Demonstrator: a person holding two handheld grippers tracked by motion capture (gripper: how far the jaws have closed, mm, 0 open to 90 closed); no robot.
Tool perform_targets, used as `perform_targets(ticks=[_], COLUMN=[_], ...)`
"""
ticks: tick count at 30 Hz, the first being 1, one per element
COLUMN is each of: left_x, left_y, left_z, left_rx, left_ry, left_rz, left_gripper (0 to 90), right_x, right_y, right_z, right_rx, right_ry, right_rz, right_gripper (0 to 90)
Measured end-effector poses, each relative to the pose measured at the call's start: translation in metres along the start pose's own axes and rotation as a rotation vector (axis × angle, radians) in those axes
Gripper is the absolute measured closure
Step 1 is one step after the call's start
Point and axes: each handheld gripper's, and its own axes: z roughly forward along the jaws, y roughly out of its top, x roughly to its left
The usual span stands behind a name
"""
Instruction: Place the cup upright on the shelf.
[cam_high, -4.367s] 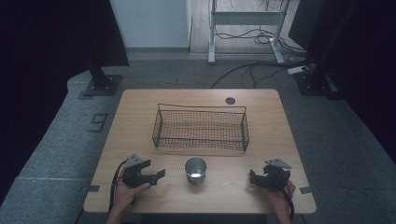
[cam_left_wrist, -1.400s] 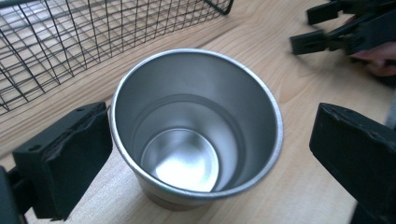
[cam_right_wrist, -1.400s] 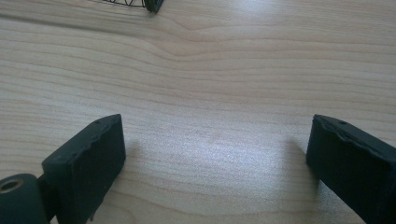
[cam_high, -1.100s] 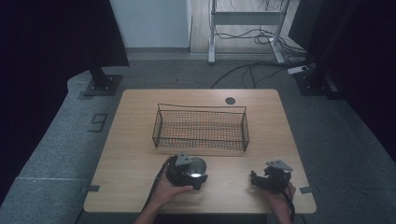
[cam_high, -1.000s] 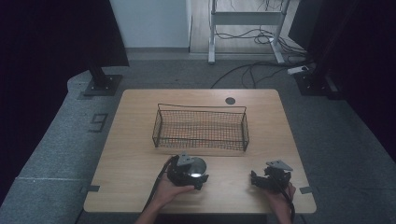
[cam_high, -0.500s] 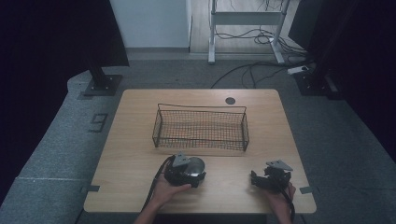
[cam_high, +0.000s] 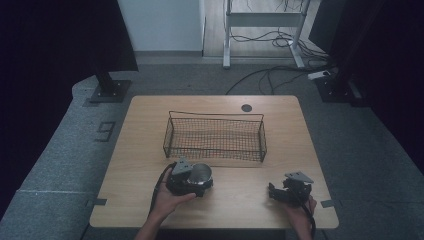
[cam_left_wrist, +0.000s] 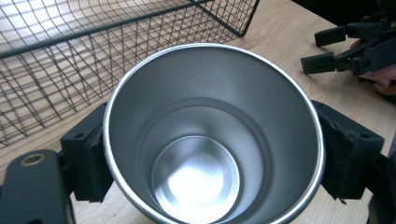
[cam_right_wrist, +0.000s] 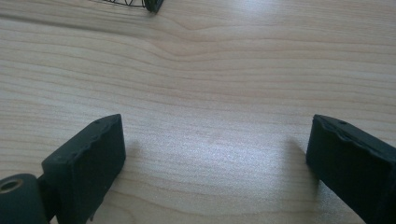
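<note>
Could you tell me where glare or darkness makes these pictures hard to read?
High view: dim, with dark edges. Left gripper view: bright glare on the bottom of the steel cup. Right gripper view: soft sheen on the table, jaws in shadow.

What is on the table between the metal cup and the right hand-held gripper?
Nothing: in the high view, only bare wooden table separates the metal cup from the right hand-held gripper. The wire basket stands farther back.
</note>
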Motion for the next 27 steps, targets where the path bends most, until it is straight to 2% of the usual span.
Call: perform_targets(ticks=[27], left_x=[0.016], left_y=[0.008], left_z=[-0.017], left_rx=[-0.026], left_ry=[0.009], left_rz=[-0.021], left_gripper=[14.6], right_x=[0.0], right_y=[0.0], right_z=[0.0], right_rx=[0.0], right_ry=[0.0], right_rz=[0.001], right_gripper=[4.6])
